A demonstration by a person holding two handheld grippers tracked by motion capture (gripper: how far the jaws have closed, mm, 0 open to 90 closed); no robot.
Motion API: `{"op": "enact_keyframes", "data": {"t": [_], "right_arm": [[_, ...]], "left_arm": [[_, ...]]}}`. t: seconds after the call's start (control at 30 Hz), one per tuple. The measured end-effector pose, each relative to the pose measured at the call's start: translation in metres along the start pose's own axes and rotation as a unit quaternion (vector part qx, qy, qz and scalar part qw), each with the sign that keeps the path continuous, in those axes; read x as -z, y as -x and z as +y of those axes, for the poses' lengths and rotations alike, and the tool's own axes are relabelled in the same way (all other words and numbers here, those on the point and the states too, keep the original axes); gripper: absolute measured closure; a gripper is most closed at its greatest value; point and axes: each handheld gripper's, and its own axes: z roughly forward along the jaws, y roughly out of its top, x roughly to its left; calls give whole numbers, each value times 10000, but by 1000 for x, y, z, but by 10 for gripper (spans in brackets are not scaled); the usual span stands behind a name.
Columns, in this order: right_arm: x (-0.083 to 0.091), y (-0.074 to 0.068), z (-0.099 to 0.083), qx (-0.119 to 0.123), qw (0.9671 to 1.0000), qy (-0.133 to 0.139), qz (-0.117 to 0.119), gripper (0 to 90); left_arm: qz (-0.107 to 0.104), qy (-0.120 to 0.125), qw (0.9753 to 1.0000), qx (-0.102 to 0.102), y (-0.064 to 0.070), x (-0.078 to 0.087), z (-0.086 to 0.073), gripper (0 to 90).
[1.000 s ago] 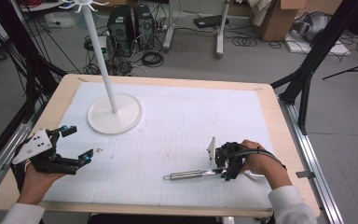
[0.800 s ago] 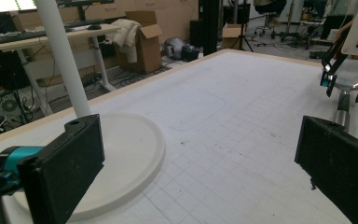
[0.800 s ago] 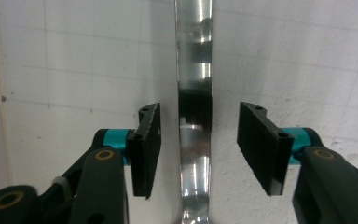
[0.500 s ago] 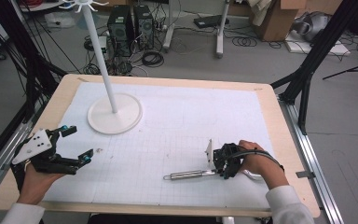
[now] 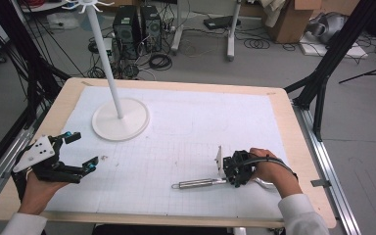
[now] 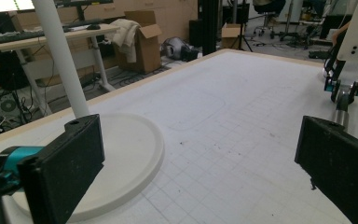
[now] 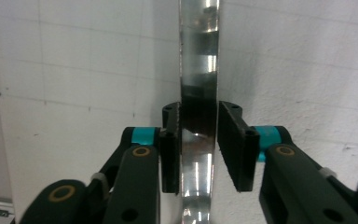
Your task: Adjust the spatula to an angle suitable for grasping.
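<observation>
A shiny metal utensil (image 5: pixel 196 183) lies flat on the white grid mat (image 5: pixel 186 127), its handle pointing left. My right gripper (image 5: pixel 227 180) is low over it. In the right gripper view its two black pads (image 7: pixel 235 144) press both sides of the handle (image 7: pixel 199 84), so the right gripper (image 7: pixel 199 144) is shut on it. My left gripper (image 5: pixel 84 149) is held open near the table's left edge with nothing between its jaws (image 6: pixel 200 163). From there the utensil (image 6: pixel 340 112) and the right gripper (image 6: pixel 347 88) show far off to the right.
A white stand with a round base (image 5: pixel 121 119) and a tall pole (image 5: pixel 105 58) stands at the mat's back left, just ahead of the left gripper. The wooden table edge (image 5: pixel 303 147) runs along the right. Cables, computers and boxes lie on the floor beyond.
The right gripper has edged slightly left over the utensil's handle. The left gripper and the utensil have stayed where they were.
</observation>
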Motion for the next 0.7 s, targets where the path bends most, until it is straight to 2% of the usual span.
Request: {"op": "enact_keyframes", "data": {"t": [0.2,0.33,0.37,0.57,0.7], "right_arm": [[0,0,0,-64,10000,-25,59,741],[0,1,0,26,10000,1,26,745],[0,0,0,-25,10000,-23,58,746],[0,1,0,49,10000,8,33,748],[0,0,0,7,10000,-10,70,748]], "left_arm": [[0,2,10000,-9,0,0,0,17],[-2,-4,10000,2,0,0,0,18],[1,-6,10000,0,0,0,0,18],[1,-6,10000,1,0,0,0,17],[-1,-10,10000,1,0,0,0,18]]}}
